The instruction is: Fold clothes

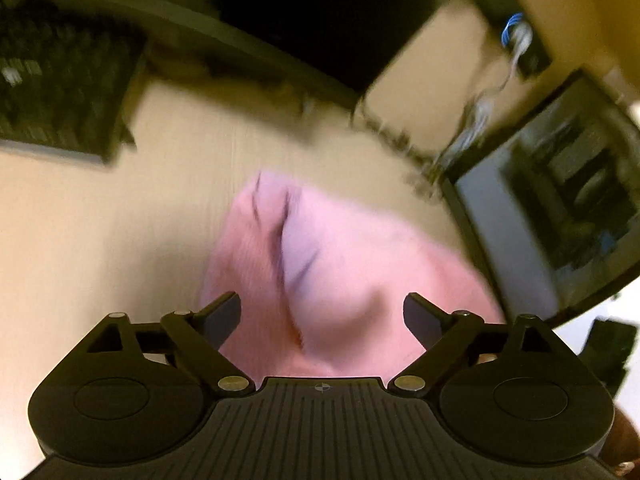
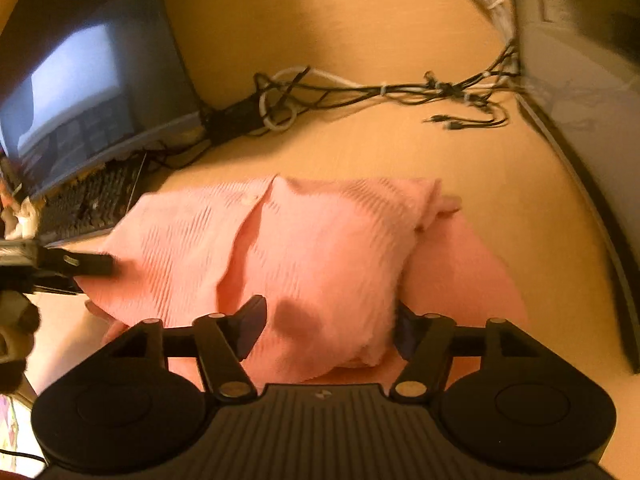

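While pink ribbed shirt [image 2: 304, 248] lies bunched, partly doubled over on surface [image 2: 380, 144], folding looks incomplete: edges uneven. Right tool [image 2: 328, 330] spread wide over hem; left tool [image 1: 322, 318] likewise released, gripping nothing.

A light wooden desk [image 2: 360, 40] under warm yellowish light carries a monitor [image 2: 92, 80] with a lit screen at left, a dark keyboard [image 2: 92, 200] below it, and a tangle of black and white cables [image 2: 380, 92] across the back. A second dark panel [image 2: 580, 60] stands along the right edge.
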Available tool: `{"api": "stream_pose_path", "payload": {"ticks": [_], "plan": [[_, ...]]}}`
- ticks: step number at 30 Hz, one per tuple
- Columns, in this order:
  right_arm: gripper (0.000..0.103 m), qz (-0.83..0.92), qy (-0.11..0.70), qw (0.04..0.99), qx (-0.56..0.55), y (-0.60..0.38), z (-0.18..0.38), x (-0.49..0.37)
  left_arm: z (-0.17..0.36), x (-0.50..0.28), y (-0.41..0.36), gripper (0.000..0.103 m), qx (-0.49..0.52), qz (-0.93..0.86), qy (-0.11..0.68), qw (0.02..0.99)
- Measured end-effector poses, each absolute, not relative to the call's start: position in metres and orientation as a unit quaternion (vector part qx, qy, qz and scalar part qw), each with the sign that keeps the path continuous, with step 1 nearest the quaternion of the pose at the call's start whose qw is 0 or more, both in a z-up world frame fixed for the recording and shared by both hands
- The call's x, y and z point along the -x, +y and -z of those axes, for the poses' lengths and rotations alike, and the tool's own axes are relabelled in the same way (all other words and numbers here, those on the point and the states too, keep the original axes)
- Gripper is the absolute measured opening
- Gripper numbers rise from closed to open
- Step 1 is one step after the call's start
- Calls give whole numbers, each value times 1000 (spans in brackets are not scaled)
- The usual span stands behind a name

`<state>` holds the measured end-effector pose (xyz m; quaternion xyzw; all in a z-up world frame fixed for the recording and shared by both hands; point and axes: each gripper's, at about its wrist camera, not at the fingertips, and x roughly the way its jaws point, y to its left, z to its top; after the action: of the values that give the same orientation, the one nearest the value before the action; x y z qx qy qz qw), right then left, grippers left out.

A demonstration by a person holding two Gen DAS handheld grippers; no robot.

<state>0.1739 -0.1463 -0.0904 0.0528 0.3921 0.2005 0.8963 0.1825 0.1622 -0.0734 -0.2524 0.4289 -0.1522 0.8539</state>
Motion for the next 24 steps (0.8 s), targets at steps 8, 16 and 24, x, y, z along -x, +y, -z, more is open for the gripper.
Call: {"api": "stream_pose_path", "payload": {"ticks": [8, 16, 24], "plan": [[12, -229, 346, 909, -42, -141, 49, -182, 46, -196, 138, 21, 200, 150, 397, 883], [28, -193, 424, 884, -43, -159, 89, -176, 61, -154, 146, 31, 166, 134, 437, 874], [65, -114, 389, 912, -68, -227, 61, -143, 0, -134, 117, 98, 18, 175, 345, 922]]}}
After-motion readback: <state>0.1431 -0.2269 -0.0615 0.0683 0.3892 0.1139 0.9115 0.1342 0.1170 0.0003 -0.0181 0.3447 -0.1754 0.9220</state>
